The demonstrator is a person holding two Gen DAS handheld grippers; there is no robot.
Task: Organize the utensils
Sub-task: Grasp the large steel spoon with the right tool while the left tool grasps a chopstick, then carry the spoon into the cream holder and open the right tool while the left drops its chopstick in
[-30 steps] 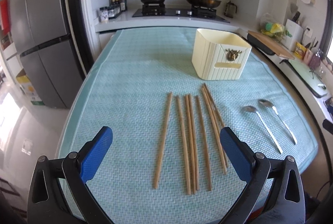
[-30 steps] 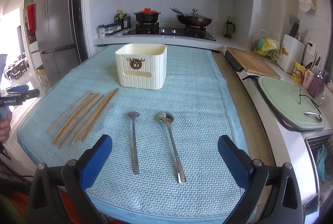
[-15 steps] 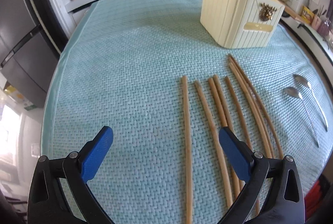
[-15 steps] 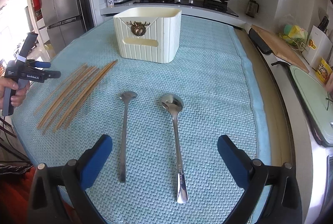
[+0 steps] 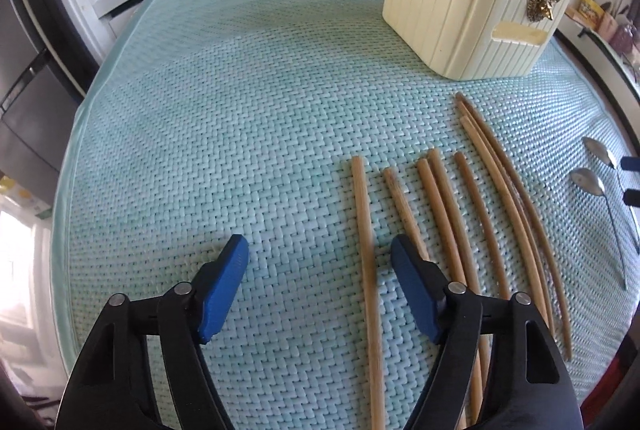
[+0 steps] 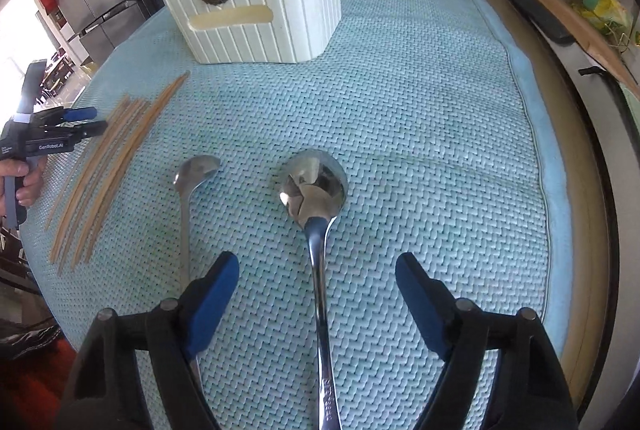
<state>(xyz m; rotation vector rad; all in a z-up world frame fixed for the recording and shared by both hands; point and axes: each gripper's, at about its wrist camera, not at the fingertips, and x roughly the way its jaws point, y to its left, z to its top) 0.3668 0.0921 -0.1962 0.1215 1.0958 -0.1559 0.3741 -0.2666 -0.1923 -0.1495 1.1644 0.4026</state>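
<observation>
Left gripper [image 5: 320, 254]: held low over the mat, jaws parted at a middling width; nothing is gripped. The leftmost chopstick [image 5: 366, 242] is seen between the blue pads, the right pad lying over the next stick.
Right gripper [image 6: 317, 270]: jaws likewise parted, nothing held; the handle of the larger spoon [image 6: 316, 198] is framed between the pads.
Smaller spoon [image 6: 192, 182]: laid just left of the larger one, bowl pointing away.
Chopsticks [image 5: 472, 214]: spread flat in a loose row on the teal woven mat [image 5: 240, 110], left of the spoons.
Holder [image 6: 260, 2]: a cream ribbed box, set upright farther back on the mat, beyond the chopstick tips.
</observation>
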